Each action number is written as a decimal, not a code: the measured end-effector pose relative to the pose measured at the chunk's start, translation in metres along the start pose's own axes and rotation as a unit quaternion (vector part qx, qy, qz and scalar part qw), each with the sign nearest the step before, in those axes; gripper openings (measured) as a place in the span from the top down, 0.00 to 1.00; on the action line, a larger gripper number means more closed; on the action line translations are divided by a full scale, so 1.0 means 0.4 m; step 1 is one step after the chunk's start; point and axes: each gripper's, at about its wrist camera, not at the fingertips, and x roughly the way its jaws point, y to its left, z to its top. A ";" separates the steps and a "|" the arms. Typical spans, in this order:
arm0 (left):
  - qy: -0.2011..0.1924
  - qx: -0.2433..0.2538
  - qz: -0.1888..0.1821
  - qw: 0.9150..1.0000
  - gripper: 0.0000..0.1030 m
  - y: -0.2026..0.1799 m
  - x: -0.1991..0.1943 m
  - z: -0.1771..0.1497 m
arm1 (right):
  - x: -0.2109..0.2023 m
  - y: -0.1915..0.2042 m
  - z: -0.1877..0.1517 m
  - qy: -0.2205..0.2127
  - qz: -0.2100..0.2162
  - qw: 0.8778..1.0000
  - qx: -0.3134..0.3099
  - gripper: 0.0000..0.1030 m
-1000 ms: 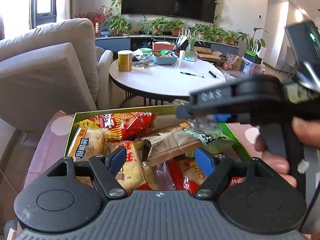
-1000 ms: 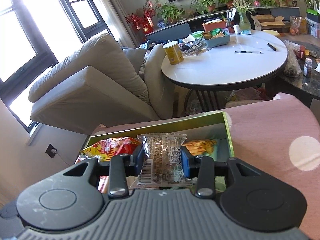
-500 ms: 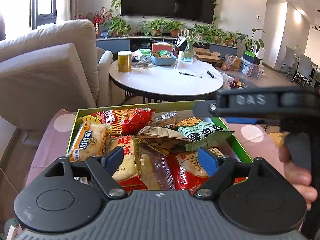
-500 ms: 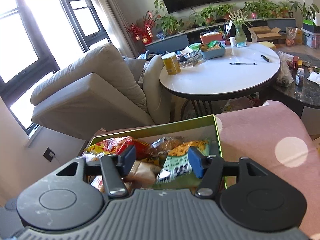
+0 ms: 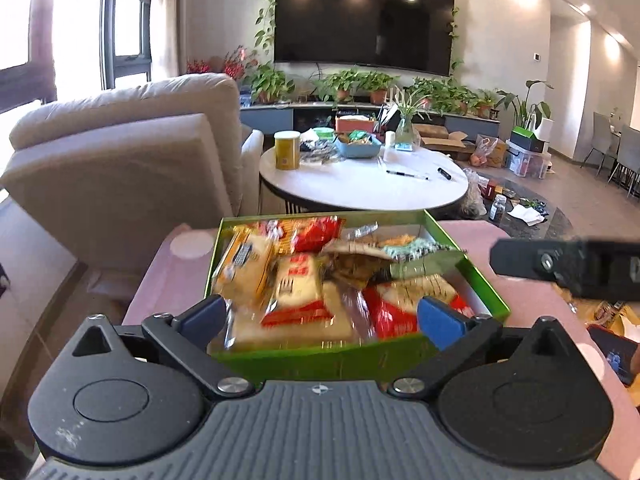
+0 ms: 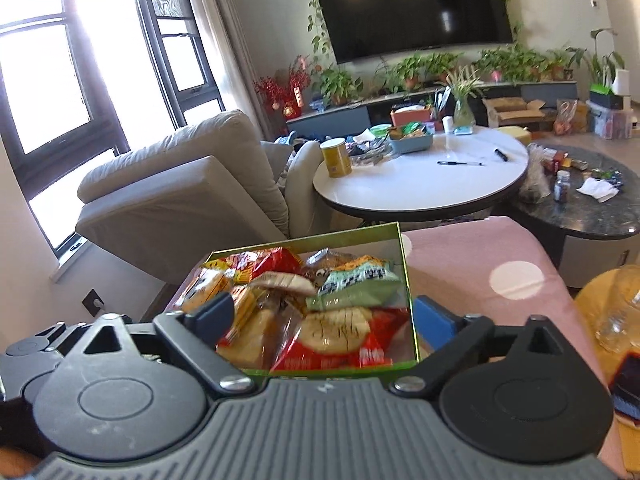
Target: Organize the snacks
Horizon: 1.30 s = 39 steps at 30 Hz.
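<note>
A green box (image 5: 320,360) full of snack packets sits on a pink dotted cloth. Inside lie a yellow bread packet (image 5: 244,264), a brown packet (image 5: 348,256), a pale green packet (image 6: 352,288) and red packets (image 6: 332,352). My left gripper (image 5: 320,316) hovers just short of the box's near wall. Its jaws are opening wide and nothing is between them. My right gripper (image 6: 322,316) is open and empty, back from the same box (image 6: 406,280). In the left wrist view the right gripper's body (image 5: 560,268) shows to the right of the box.
The pink cloth (image 6: 460,264) stretches right of the box, with a yellow object (image 6: 608,308) and a dark flat device (image 5: 612,356) on it. A beige armchair (image 5: 120,160), a round white table (image 5: 360,184) and a dark stone table (image 6: 592,208) stand beyond.
My right gripper let the brown packet go into the box and opened. Both grippers drew back from the box, and the left jaws spread wider.
</note>
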 end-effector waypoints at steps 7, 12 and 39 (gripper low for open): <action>-0.028 0.002 0.017 0.999 0.01 0.006 -0.114 -0.044 | -0.087 0.042 -0.067 -0.014 -0.014 1.000 -0.017 0.13; -0.042 0.003 0.030 0.999 0.00 0.009 -0.174 -0.077 | -0.136 0.059 -0.094 -0.021 -0.011 0.999 -0.025 0.13; -0.028 0.020 0.057 0.998 0.00 0.006 -0.203 -0.135 | -0.163 0.061 -0.177 -0.023 -0.031 0.999 -0.027 0.13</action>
